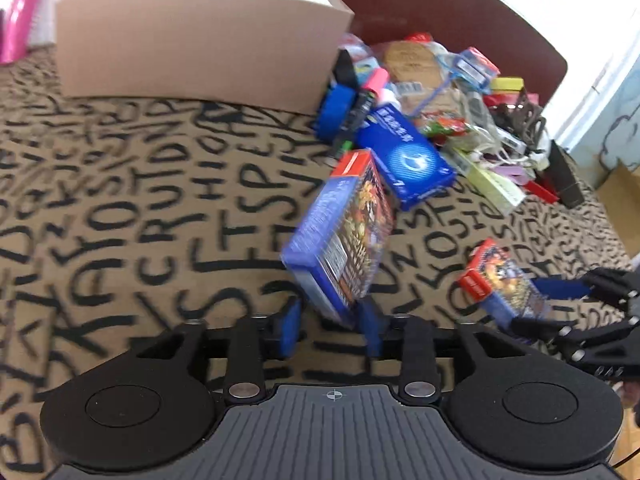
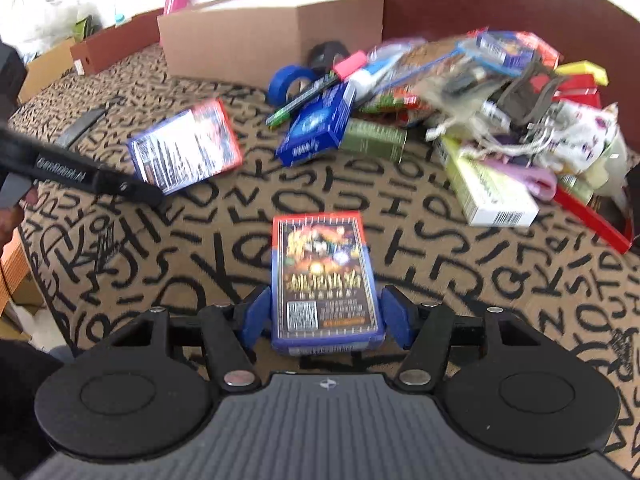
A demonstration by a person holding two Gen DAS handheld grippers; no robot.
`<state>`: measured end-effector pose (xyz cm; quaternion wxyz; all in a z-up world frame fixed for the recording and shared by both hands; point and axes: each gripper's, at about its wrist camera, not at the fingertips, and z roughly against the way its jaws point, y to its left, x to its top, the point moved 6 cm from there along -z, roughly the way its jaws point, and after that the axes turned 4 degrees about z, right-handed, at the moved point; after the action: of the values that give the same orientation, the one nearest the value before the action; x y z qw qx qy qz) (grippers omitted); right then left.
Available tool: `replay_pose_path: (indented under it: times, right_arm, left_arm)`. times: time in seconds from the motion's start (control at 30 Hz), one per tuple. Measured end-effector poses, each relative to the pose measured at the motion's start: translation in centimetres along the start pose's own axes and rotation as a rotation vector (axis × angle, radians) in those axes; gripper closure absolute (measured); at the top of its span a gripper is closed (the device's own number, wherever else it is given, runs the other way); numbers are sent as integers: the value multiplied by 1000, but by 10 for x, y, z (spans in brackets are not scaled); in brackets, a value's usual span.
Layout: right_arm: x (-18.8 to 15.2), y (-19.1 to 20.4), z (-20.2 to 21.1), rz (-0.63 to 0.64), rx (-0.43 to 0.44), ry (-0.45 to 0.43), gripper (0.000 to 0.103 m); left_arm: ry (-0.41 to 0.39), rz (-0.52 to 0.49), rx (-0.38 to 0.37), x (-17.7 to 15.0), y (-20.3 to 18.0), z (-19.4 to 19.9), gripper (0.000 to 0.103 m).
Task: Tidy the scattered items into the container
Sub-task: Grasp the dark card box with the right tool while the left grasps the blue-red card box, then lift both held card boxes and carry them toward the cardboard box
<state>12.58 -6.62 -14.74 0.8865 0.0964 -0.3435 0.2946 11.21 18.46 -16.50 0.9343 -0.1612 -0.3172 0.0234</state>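
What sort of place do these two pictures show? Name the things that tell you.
Probably a room in a home. A letter-patterned cloth covers a table holding a cardboard box and a heap of household clutter. A padded brown backrest stands behind.

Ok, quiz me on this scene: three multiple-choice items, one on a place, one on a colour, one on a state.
1. In the right wrist view, where does the cardboard box stand?
A. left of the pile of items
B. on top of the pile
C. between the gripper's fingers

2. What colour is the nearer tape roll?
A. red
B. blue
C. yellow

3. The right gripper is:
A. open and empty
B. shut on a card box
C. shut on a pen

Answers:
1. A, it sits on the cloth, far left of the heap.
2. B, its ring is plainly blue.
3. B, both fingers press the card box's sides.
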Motion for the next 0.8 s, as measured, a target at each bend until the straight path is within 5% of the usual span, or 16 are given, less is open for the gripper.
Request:
replay_pose_path:
  times: [0.23,0.43,0.63,0.67,0.7,0.8]
  right_arm:
    - [9,3,-2,28,-32,-27,28]
    - [5,-3,-8,-9,-26,-5,27]
    - [5,-3,-17,-31,15,26,36]
    - [6,-2,-21,-33,23,33,37]
    - [6,0,-23,-27,17,37,37]
    - [7,6,-25,3,7,45,37]
  left_arm:
    - [-125,-210,106,15,-17,21,14]
    - [-39,-334,65,25,-34,-19,14]
    - [-33,-329,134,28,-26,-35,31]
    - [-10,-312,135,26,-23,-37,55]
    - [17,-280,120,25,-19,-39,64]
    - [22,-236,94,24,-14,-31,58]
